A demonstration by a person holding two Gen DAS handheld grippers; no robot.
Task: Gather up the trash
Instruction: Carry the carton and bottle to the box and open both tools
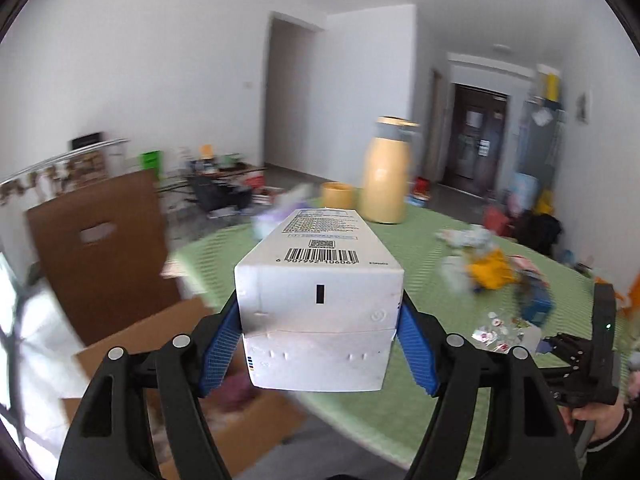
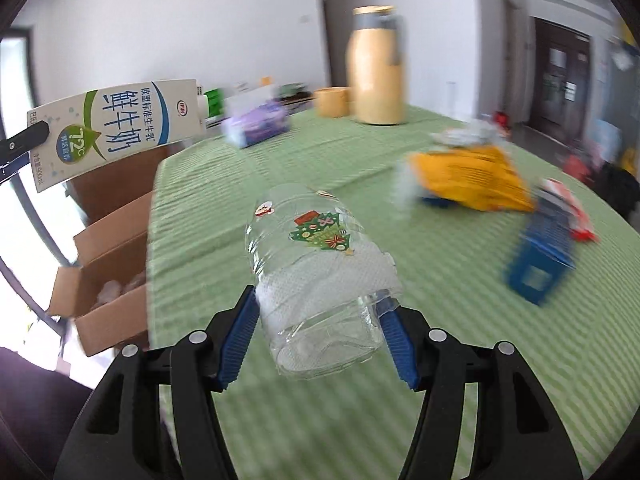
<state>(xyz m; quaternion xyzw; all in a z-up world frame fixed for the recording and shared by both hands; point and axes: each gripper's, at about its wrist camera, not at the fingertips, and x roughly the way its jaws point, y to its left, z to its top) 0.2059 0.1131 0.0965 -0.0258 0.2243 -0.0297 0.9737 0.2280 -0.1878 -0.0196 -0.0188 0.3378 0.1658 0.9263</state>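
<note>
Milk carton [image 2: 116, 128], print "鲜牛奶", "72°C", clamped in left gripper [image 1: 318, 344]; right gripper [image 2: 320, 336] grips stickered clear bottle [image 2: 316, 272].

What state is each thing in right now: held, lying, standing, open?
Milk carton: gripped in left hand-held gripper.
Clear plastic bottle: gripped in right hand-held gripper.
Cardboard box: open, beside table.
Yellow flask: upright.
Yellow wrapper: lying crumpled.
Blue carton: lying flat.
</note>
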